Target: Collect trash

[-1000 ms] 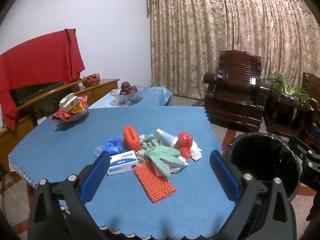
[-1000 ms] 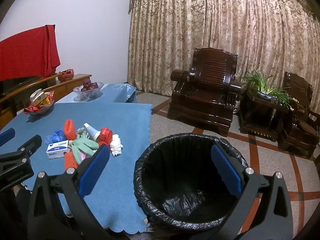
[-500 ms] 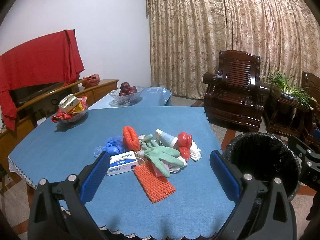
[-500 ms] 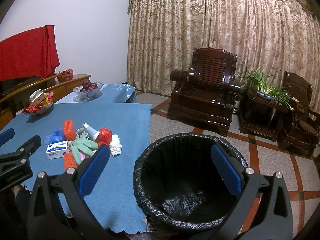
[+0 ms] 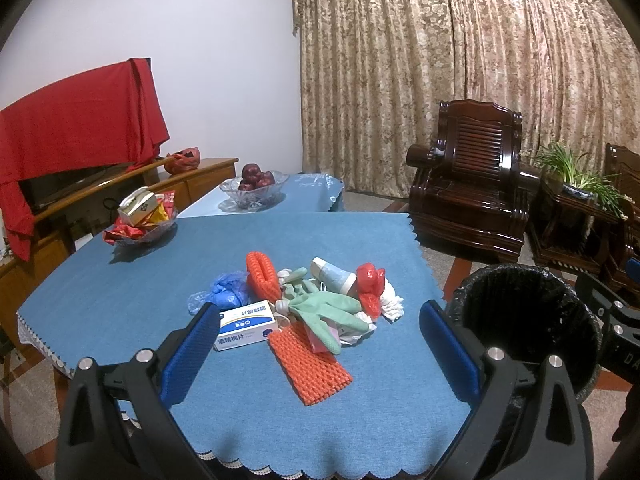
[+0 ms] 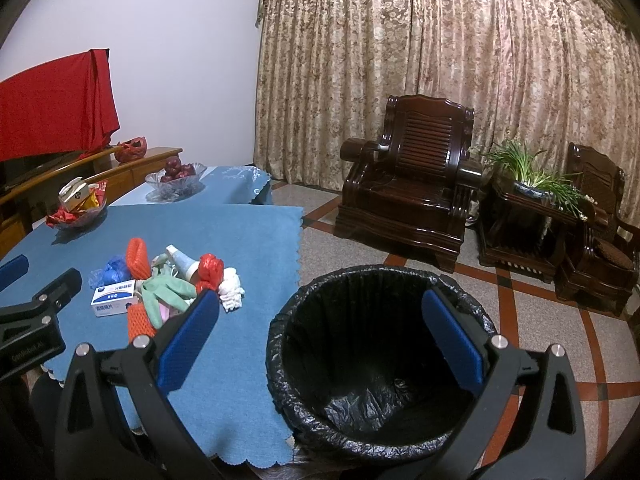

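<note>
Though flat, orange mesh sleeve (image 5: 310, 362), long axis toward left claw (image 5: 320, 350).

The left wrist view looks forward and slightly down over the near edge of the table (image 5: 120, 304), with the trash pile (image 5: 304, 304) centred and near. The right wrist view sits further right, above the bin (image 6: 372, 360), looking into it from close by. Both share the pile (image 6: 168, 288), bin (image 5: 528, 320), armchair (image 5: 468, 192) and curtain (image 6: 440, 60); each seemingly catches the other gripper at its edge.
</note>
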`<state>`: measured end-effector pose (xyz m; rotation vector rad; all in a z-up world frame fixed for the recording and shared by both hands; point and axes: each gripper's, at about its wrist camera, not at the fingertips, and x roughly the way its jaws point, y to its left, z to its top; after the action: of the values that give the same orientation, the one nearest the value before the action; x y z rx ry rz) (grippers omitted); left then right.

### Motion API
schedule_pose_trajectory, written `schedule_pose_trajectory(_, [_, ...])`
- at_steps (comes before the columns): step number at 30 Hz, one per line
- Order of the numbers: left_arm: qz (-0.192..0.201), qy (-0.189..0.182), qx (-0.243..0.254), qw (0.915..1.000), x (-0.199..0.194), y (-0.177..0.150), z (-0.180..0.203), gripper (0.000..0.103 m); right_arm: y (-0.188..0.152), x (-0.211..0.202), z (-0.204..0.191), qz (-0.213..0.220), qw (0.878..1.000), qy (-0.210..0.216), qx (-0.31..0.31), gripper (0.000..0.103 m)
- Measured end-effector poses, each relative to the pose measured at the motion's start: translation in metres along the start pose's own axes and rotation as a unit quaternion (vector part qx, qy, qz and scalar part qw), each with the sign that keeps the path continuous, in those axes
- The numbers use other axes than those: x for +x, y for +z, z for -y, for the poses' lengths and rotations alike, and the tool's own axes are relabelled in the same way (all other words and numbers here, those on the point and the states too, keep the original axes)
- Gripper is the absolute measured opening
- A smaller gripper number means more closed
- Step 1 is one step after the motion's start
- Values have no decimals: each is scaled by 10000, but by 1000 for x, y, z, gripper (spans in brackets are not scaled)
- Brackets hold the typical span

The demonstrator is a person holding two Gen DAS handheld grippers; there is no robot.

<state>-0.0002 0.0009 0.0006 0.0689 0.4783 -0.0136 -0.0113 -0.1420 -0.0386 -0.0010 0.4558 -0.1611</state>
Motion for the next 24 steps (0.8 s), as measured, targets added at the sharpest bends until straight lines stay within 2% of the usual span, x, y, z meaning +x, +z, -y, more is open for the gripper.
schedule_pose_trajectory(24, [-11,-10,0,10000,0,0,0,97,3,-2,-10,-18,10000,3,5,98])
